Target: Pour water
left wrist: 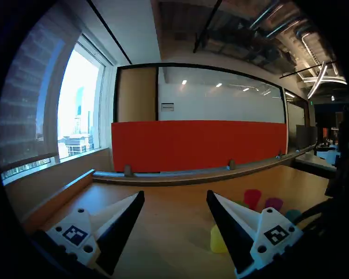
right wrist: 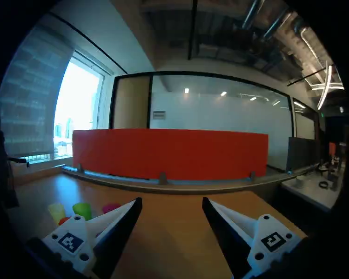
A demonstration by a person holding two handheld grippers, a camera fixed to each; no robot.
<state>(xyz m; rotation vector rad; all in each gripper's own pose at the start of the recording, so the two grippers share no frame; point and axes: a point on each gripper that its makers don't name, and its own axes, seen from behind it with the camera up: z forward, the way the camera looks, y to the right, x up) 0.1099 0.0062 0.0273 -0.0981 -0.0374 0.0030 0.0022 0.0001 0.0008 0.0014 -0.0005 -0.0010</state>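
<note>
From where I stand, the left hand-held gripper (left wrist: 175, 193) hangs level above the pale wooden table (left wrist: 174, 242), its two white-and-black fingers spread wide with nothing between them. The right hand-held gripper (right wrist: 171, 200) is held the same way, fingers apart and empty. Both face the long orange-red divider panel (left wrist: 197, 144) at the table's far edge, which reads to me as a ready stance before any cup is reached for. The task's things are a cluster of small coloured plastic cups on the table, apparently between the two grippers. In the left gripper view a translucent yellow cup (left wrist: 218, 240) sits just beside the finger on that view's right, with a pink cup (left wrist: 252, 197), a purple cup (left wrist: 273, 203) and a teal cup (left wrist: 293, 215) farther off. In the right gripper view the cluster lies low on the left, a green cup (right wrist: 82, 210) plainest. They seem to stand upright (sensible, if water is to go in), but I cannot tell whether any holds water.
</note>
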